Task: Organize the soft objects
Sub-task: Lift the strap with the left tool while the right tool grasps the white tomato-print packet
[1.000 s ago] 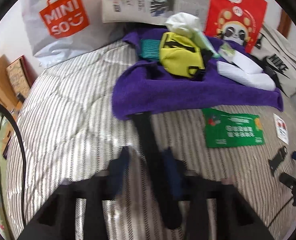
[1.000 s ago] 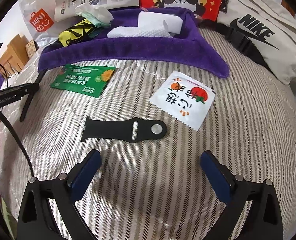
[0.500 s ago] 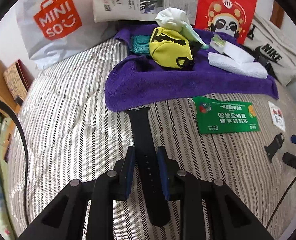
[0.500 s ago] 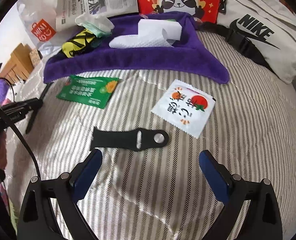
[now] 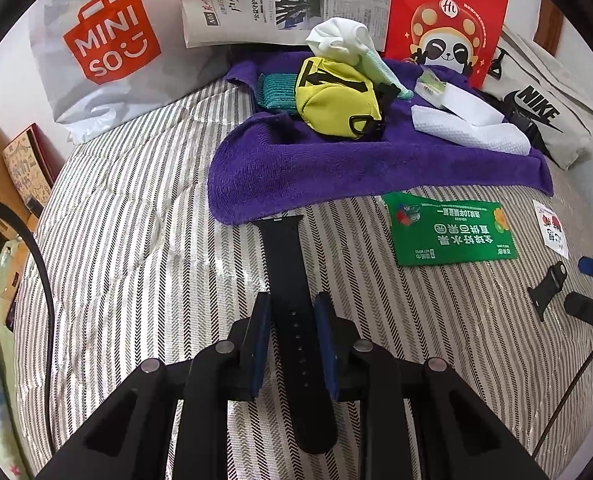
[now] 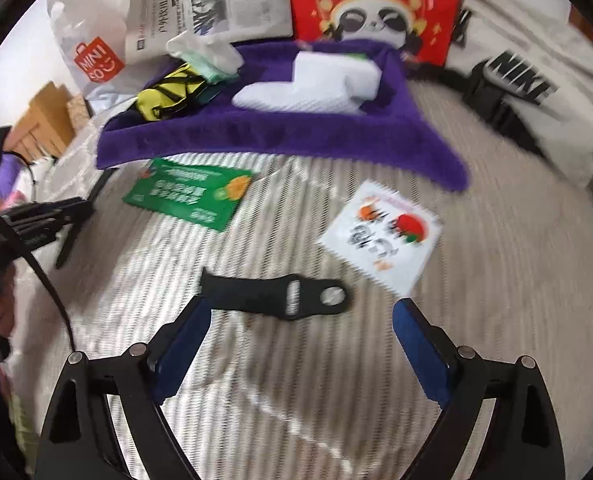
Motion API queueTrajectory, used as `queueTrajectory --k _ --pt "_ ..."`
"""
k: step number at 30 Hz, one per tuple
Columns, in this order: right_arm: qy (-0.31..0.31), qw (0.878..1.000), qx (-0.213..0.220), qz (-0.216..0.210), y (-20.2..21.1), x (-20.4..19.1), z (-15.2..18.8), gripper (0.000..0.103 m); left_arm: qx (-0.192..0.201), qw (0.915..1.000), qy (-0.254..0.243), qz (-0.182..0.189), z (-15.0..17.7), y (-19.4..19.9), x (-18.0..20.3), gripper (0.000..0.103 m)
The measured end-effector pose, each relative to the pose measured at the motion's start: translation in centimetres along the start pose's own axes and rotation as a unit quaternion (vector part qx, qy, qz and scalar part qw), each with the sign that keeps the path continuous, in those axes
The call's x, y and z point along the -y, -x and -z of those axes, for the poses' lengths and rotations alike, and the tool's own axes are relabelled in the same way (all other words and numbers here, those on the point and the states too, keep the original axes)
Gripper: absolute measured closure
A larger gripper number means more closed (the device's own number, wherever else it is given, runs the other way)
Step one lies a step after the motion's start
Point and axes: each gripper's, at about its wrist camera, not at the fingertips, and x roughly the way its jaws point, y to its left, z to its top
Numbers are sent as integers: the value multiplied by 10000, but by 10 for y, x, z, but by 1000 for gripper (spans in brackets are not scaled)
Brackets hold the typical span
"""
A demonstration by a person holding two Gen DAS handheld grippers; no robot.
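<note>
Left gripper: fingers drawn in close on either side of a long black watch strap, blue pads at or just off its edges; firm contact cannot be told. Strap lies flat on the striped bedcover, running away from the camera, its far end just touching the near edge of the purple towel.

Right gripper: fingers spread wide, nothing between them, low over the bedcover. View is motion-blurred. A short black strap piece with a round metal stud lies crosswise just ahead; its left end sits next to the left blue pad, contact uncertain.

On the towel: yellow pouch with black markings, teal knitted item beside it on the left, white cloth bundle behind, white folded sheets to the right.

On the bedcover, near the towel's front edge: green packet. Farther right, a white sachet with red and orange print, apart from the short strap.

Along the back: Miniso bag, newspaper, red panda bag, white Nike bag at the right.
</note>
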Motion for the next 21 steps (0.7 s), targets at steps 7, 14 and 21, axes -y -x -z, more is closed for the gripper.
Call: queueTrajectory --k 7,14,21 --pt "-330 9975 -61 624 -16 32 -24 11 38 10000 21 -8 1 1 1 81" --pt "-1176 9918 -248 431 -38 48 -32 9 17 10000 -22 -22 0 1 2 81" --pt "-836 9935 -92 761 -44 29 -35 13 36 10000 -28 -24 1 1 2 81"
